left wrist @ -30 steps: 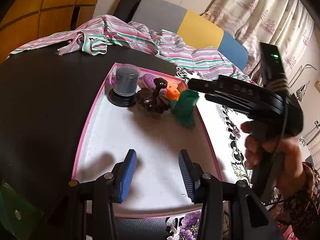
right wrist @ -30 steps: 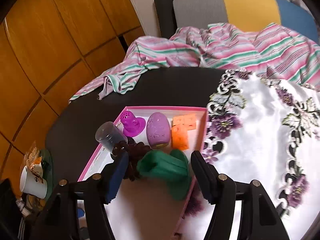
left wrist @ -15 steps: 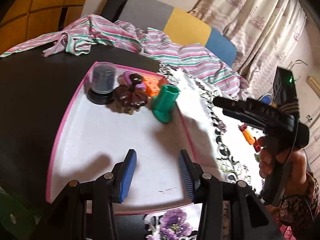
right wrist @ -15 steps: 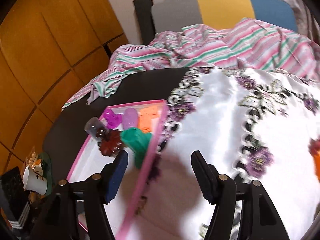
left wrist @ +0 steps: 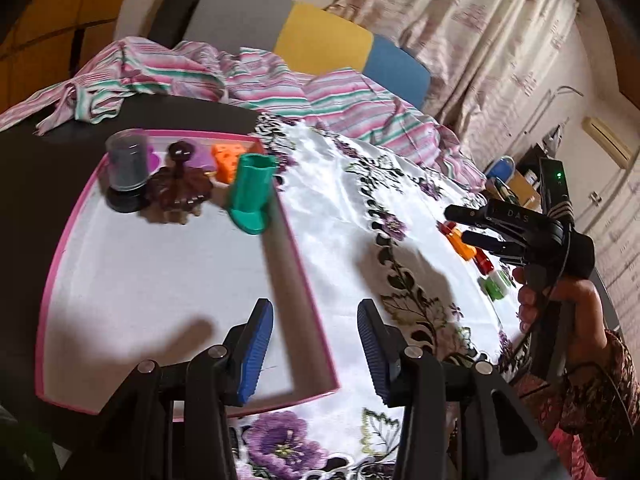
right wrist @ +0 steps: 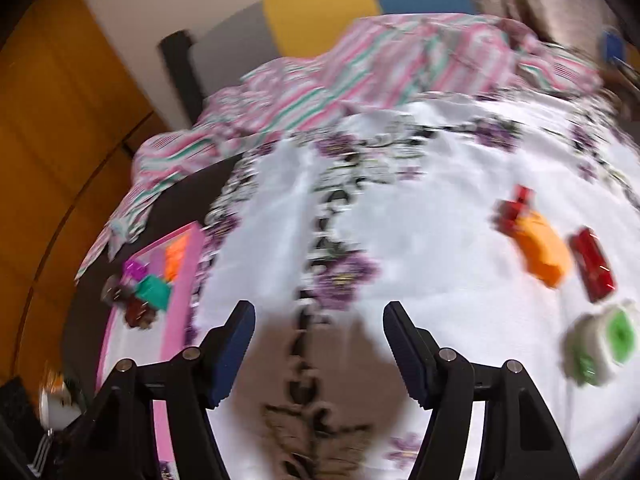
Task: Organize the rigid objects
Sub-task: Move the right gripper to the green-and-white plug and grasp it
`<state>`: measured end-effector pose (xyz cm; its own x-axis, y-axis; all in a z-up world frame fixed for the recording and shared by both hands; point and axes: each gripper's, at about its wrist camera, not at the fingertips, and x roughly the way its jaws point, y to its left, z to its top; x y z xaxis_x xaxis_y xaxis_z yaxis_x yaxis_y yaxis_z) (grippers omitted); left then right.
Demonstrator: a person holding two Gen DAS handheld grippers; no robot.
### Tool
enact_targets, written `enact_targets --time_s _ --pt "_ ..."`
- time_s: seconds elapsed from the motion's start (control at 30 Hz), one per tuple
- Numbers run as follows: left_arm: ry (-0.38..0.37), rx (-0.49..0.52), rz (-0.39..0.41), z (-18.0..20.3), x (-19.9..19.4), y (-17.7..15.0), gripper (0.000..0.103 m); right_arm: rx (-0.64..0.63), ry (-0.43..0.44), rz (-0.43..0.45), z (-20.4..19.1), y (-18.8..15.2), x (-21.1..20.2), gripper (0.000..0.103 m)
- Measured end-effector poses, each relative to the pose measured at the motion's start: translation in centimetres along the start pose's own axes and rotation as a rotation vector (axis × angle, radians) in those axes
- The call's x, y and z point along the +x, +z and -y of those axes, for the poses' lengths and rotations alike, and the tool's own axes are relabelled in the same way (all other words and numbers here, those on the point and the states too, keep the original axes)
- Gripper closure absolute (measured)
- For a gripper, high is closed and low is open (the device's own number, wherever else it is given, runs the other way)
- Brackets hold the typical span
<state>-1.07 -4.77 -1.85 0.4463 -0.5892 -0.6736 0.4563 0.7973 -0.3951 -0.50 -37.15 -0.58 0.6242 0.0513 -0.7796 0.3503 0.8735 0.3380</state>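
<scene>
A pink-rimmed white tray (left wrist: 312,322) holds a green cup (left wrist: 252,196), a brown ridged piece (left wrist: 178,184), a clear jar on a black base (left wrist: 127,168) and an orange block (left wrist: 228,158). My left gripper (left wrist: 314,344) is open and empty over the tray's right rim. My right gripper (right wrist: 318,354) is open and empty above the floral cloth (right wrist: 400,240). To its right lie an orange piece (right wrist: 542,250), a red piece (right wrist: 592,266) and a white and green piece (right wrist: 604,344). In the left wrist view the right gripper (left wrist: 468,224) hovers over those pieces (left wrist: 460,242).
A striped pink and green cloth (left wrist: 248,80) lies heaped at the table's far edge before a grey, yellow and blue chair back (left wrist: 320,40). The tray also shows in the right wrist view (right wrist: 176,280). A cup (right wrist: 56,404) stands at the far left.
The right gripper let go of the green cup, left it standing in the tray and swung right over the floral cloth. The left gripper drifted right to the tray's rim.
</scene>
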Motion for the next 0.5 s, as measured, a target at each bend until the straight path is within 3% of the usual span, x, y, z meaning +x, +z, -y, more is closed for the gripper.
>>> enact_targets --time_s 0.13,0.33,0.5 --pt "-0.019 0.025 -0.008 1.2 0.3 0.0 0.059 0.178 -0.185 0.035 5.1 0.8 -2.0 0.033" --pt "-0.036 0.048 -0.026 2.2 0.8 -0.1 0.059 0.515 -0.374 0.116 13.5 1.0 -5.1 0.024" --pt "-0.044 0.051 -0.031 2.4 0.8 -0.2 0.059 0.649 -0.429 0.078 17.3 0.7 -4.9 0.021"
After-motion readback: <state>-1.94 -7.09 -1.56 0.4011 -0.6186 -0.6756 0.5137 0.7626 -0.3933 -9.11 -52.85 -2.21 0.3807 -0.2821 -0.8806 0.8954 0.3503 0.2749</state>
